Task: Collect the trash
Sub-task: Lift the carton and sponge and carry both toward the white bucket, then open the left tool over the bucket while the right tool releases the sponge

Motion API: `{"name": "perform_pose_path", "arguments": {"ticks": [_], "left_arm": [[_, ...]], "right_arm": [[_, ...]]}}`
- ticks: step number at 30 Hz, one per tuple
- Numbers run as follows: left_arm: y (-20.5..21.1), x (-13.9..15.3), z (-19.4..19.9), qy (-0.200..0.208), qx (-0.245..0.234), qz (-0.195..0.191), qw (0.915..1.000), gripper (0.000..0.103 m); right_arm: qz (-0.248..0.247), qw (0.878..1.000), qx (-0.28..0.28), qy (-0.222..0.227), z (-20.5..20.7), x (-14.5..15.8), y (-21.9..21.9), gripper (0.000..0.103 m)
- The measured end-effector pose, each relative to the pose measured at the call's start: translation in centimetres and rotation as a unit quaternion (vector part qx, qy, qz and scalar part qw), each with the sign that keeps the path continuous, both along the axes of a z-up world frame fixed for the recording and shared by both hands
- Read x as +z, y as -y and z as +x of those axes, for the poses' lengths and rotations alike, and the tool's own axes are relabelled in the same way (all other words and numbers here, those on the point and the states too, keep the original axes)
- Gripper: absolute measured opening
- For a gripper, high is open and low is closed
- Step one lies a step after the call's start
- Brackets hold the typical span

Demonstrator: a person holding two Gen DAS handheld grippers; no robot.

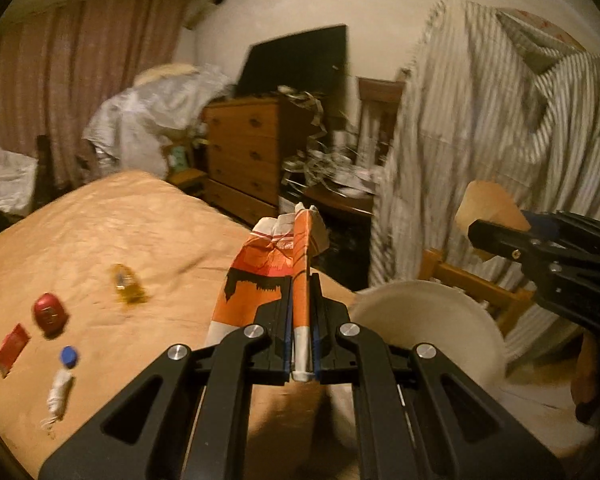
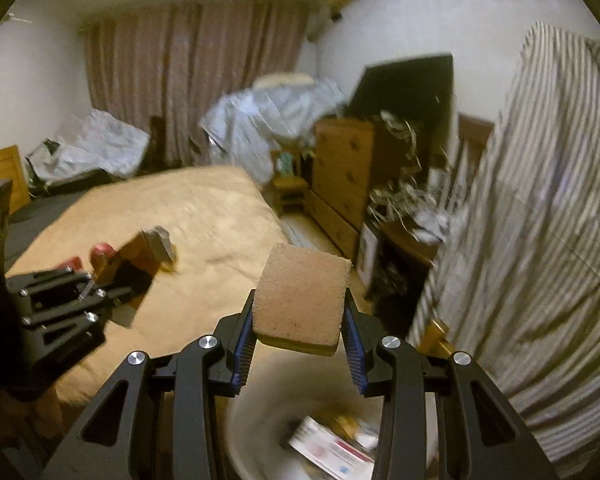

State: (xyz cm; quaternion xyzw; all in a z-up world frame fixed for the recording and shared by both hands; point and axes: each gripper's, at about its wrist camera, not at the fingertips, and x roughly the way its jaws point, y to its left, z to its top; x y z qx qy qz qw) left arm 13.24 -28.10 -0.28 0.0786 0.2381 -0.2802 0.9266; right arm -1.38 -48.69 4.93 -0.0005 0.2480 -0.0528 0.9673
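Note:
My left gripper (image 1: pixel 302 320) is shut on a flattened orange and white paper wrapper (image 1: pixel 276 264) that sticks up past its fingertips, over the bed's near corner. Just right of it is the rim of a white bin (image 1: pixel 432 320). My right gripper (image 2: pixel 300 320) is shut on a brown sponge block (image 2: pixel 302 300) with a yellow underside, held above the white bin (image 2: pixel 260 440), which holds paper trash (image 2: pixel 332 448). On the tan bedspread (image 1: pixel 120 232) lie a yellow wrapper (image 1: pixel 126 288), a red round item (image 1: pixel 50 314), a red packet (image 1: pixel 12 350) and a white tube with a blue cap (image 1: pixel 62 384).
A striped shirt (image 1: pixel 500 140) hangs close on the right. Behind the bed stand a wooden dresser (image 1: pixel 244 152), a dark screen (image 1: pixel 300 64), a cluttered low table (image 1: pixel 340 188) and covered heaps by pink curtains (image 1: pixel 80 72). The other gripper (image 2: pixel 60 300) shows at the left in the right wrist view.

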Motion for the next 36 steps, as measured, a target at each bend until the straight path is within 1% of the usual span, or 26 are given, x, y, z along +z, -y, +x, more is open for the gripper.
{"name": "perform_pose_path", "arguments": {"ticks": [3, 5, 9, 11, 12, 15, 17, 20, 21, 24, 28, 33, 34, 35, 36], "left_arm": [[2.4, -0.4, 0.4, -0.024, -0.028, 0.007, 0.9993, 0.006], [3.5, -0.7, 0.5, -0.039, -0.042, 0.013, 0.9983, 0.006], [6.2, -2.7, 1.7, -0.099, -0.073, 0.028, 0.992, 0.006], [7.6, -3.7, 2.2, -0.123, -0.092, 0.039, 0.9873, 0.006], [8.5, -4.4, 2.4, -0.14, -0.109, 0.047, 0.983, 0.006], [10.2, -5.9, 2.8, -0.168, -0.141, 0.068, 0.9733, 0.006], [10.8, -6.6, 3.0, -0.18, -0.15, 0.073, 0.9695, 0.006], [11.5, -7.6, 3.5, -0.2, -0.159, 0.081, 0.9634, 0.006], [11.8, -8.2, 3.7, -0.208, -0.164, 0.088, 0.9602, 0.006], [12.1, -8.9, 3.8, -0.214, -0.172, 0.102, 0.9562, 0.006], [12.0, -8.9, 4.3, -0.22, -0.17, 0.102, 0.955, 0.006], [12.4, -8.9, 4.5, -0.217, -0.172, 0.101, 0.9557, 0.006], [12.6, -8.8, 4.6, -0.216, -0.17, 0.101, 0.9562, 0.01], [12.5, -8.7, 4.7, -0.215, -0.166, 0.1, 0.957, 0.02], [12.2, -8.7, 4.9, -0.214, -0.16, 0.097, 0.9588, 0.054]], "right_arm": [[0.006, 0.999, -0.012, -0.037, 0.5, -1.0, 3.5, 0.04], [0.021, 0.998, -0.013, -0.063, 1.2, -1.5, 5.4, 0.04], [0.05, 0.991, -0.008, -0.124, 3.0, -2.9, 9.1, 0.04], [0.063, 0.985, 0.002, -0.161, 4.0, -3.9, 10.8, 0.04], [0.068, 0.982, 0.005, -0.176, 4.4, -4.4, 11.2, 0.04], [0.086, 0.972, 0.014, -0.218, 5.5, -6.1, 11.2, 0.04], [0.099, 0.966, 0.016, -0.238, 6.0, -7.2, 11.4, 0.04], [0.114, 0.96, 0.016, -0.254, 5.6, -8.4, 11.3, 0.04], [0.12, 0.958, 0.018, -0.261, 5.6, -8.8, 11.4, 0.04], [0.123, 0.954, 0.023, -0.273, 5.2, -9.5, 11.0, 0.04], [0.124, 0.953, 0.028, -0.277, 5.1, -9.8, 10.8, 0.041], [0.125, 0.953, 0.03, -0.276, 5.2, -9.8, 10.3, 0.041], [0.126, 0.952, 0.03, -0.276, 5.2, -9.9, 10.4, 0.041], [0.127, 0.952, 0.03, -0.276, 5.2, -10.1, 10.3, 0.046], [0.128, 0.952, 0.028, -0.275, 5.1, -10.1, 10.4, 0.052]]}}
